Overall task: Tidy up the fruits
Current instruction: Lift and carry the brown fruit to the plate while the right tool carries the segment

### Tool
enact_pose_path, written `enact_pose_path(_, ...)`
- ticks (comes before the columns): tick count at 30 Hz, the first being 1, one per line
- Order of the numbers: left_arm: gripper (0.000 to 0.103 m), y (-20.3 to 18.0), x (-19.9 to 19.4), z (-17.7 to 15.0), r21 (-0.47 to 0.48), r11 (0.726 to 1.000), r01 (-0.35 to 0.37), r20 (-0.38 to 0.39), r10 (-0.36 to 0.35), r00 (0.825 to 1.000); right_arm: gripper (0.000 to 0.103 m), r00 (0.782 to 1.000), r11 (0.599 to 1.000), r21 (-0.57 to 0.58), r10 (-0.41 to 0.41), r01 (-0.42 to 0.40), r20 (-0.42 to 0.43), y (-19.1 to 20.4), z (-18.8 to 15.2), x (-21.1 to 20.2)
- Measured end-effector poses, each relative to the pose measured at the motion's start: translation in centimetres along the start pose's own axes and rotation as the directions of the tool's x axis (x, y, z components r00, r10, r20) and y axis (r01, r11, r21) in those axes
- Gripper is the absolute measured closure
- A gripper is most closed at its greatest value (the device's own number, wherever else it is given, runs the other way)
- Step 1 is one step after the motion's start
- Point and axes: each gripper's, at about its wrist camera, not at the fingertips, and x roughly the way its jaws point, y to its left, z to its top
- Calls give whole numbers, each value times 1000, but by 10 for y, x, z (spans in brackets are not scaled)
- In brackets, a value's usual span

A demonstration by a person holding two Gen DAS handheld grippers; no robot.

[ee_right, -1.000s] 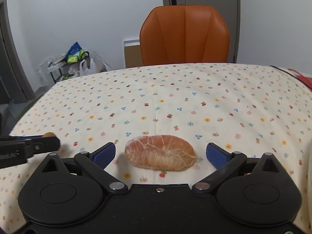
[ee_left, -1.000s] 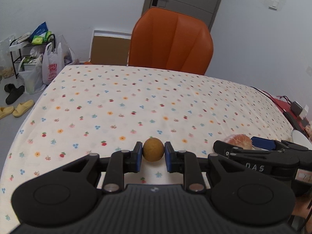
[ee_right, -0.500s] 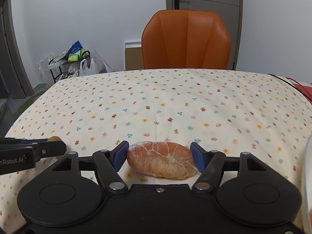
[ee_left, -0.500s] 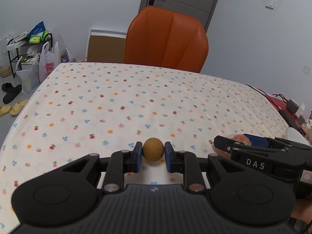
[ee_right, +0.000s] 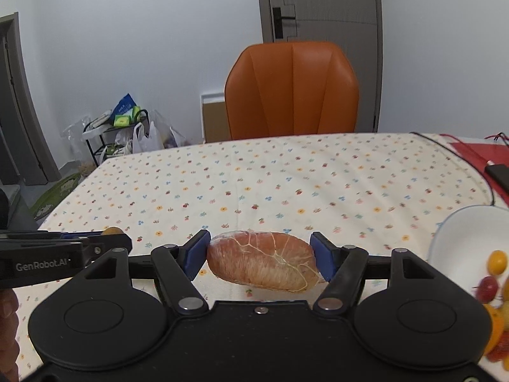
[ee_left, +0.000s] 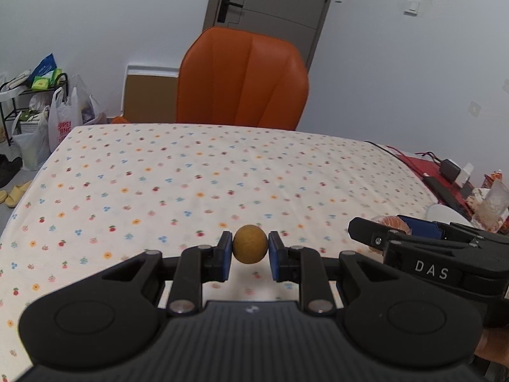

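Left wrist view: the left gripper point(ee_left: 250, 256) pinches a small round brown fruit point(ee_left: 250, 244) between its blue fingers point(ee_left: 224, 259), above the near part of the flower-print table point(ee_left: 191, 178).

Right wrist view: the right gripper point(ee_right: 261, 259) clamps a peeled pomelo piece point(ee_right: 264, 264) lengthwise, one finger on each end. A white bowl point(ee_right: 458, 242) of small fruits stands at the right.
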Motion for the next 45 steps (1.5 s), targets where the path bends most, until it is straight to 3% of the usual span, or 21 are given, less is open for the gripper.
enact_pose_path(22, 81, -86, -9, -1, 92, 989, 113, 25, -116, 993, 37, 992, 995, 63, -81, 75, 97, -66, -4, -70)
enact_pose_path(45, 81, -177, 40, -1, 187, 962, 199, -39, -195, 980, 37, 971, 967, 152, -222, 207, 93, -168, -14, -84)
